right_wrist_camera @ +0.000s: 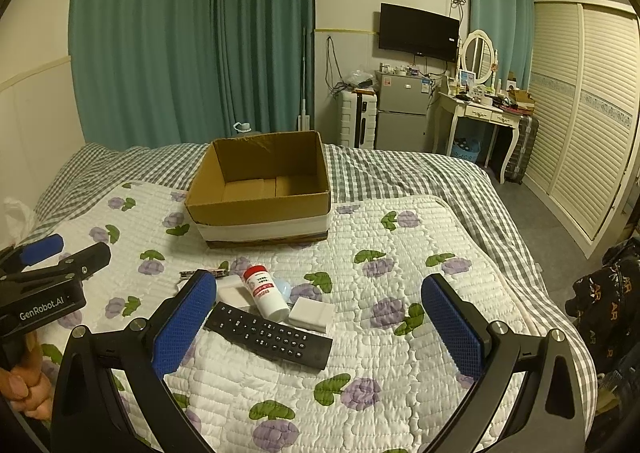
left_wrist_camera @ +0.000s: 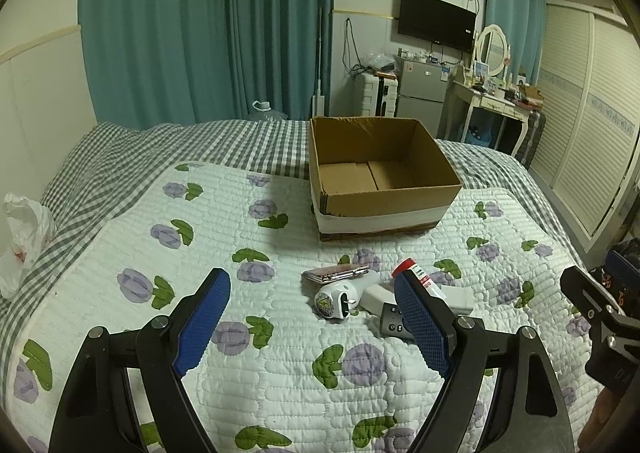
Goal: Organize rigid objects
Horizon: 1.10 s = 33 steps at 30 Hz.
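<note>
An empty cardboard box (left_wrist_camera: 380,173) (right_wrist_camera: 260,189) stands on the floral quilt (right_wrist_camera: 380,333). In front of it lies a small pile: a white bottle with a red cap (right_wrist_camera: 266,291) (left_wrist_camera: 416,277), a black remote (right_wrist_camera: 268,335) (left_wrist_camera: 394,321), a white plug adapter (left_wrist_camera: 336,299), a flat pink case (left_wrist_camera: 334,273) and a white block (right_wrist_camera: 310,313). My left gripper (left_wrist_camera: 310,277) hovers open just short of the pile, its right finger hiding part of the bottle and remote. My right gripper (right_wrist_camera: 318,277) is also open and empty, above the quilt near the remote.
A white plastic bag (left_wrist_camera: 24,237) lies at the bed's left edge. A dark patterned bag (right_wrist_camera: 600,305) sits off the right side. A hand (right_wrist_camera: 24,385) holds the left gripper's handle. A fridge (right_wrist_camera: 400,113), a dressing table (right_wrist_camera: 476,109) and louvred wardrobes (right_wrist_camera: 580,113) stand beyond the bed.
</note>
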Each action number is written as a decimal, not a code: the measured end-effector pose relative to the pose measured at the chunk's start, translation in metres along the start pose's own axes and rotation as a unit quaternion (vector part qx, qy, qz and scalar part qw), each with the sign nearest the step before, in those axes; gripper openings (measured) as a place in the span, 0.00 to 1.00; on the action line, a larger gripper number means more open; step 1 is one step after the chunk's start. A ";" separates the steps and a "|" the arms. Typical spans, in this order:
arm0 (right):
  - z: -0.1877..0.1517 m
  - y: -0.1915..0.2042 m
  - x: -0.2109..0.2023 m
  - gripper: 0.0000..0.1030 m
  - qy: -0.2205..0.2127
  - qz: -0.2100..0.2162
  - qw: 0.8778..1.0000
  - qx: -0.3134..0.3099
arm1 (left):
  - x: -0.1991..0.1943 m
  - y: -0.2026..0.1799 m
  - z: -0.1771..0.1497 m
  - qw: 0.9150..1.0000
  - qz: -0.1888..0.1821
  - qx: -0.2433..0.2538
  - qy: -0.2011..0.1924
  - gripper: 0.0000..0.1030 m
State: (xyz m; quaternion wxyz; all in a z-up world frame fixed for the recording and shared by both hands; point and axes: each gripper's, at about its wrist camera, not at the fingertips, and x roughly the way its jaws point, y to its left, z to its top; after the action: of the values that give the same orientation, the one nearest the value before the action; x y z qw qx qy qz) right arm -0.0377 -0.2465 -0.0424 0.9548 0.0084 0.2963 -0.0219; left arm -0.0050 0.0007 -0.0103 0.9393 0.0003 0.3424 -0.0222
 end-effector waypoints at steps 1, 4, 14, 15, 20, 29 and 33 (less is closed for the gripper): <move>0.000 0.000 0.000 1.00 -0.001 0.001 1.000 -0.001 | 0.000 0.000 0.000 1.000 0.000 0.000 0.000 0.84; -0.001 0.000 -0.001 1.00 -0.002 0.002 1.000 -0.004 | 0.000 0.000 0.000 1.000 0.000 0.000 0.001 0.84; -0.002 0.002 -0.001 1.00 -0.003 0.004 1.000 -0.004 | 0.001 0.000 0.000 1.000 0.001 0.001 0.002 0.84; -0.002 0.002 -0.001 1.00 -0.004 0.004 1.000 -0.004 | 0.002 0.000 0.000 1.000 0.001 0.002 0.002 0.84; 0.004 0.003 0.008 1.00 -0.003 -0.001 1.000 -0.011 | 0.014 0.001 0.002 1.000 0.010 0.012 0.004 0.84; 0.006 -0.005 0.043 1.00 0.017 0.011 1.000 -0.007 | 0.055 0.009 0.001 0.999 0.009 0.012 0.038 0.82; 0.004 -0.006 0.063 1.00 0.031 0.020 0.999 -0.008 | 0.075 0.008 -0.003 0.998 0.006 0.015 0.062 0.82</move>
State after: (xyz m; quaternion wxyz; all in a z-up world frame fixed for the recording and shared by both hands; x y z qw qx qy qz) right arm 0.0158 -0.2549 -0.0747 0.9455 0.0072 0.3256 0.0000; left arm 0.0511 0.0058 -0.0606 0.9164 0.0182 0.3994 -0.0213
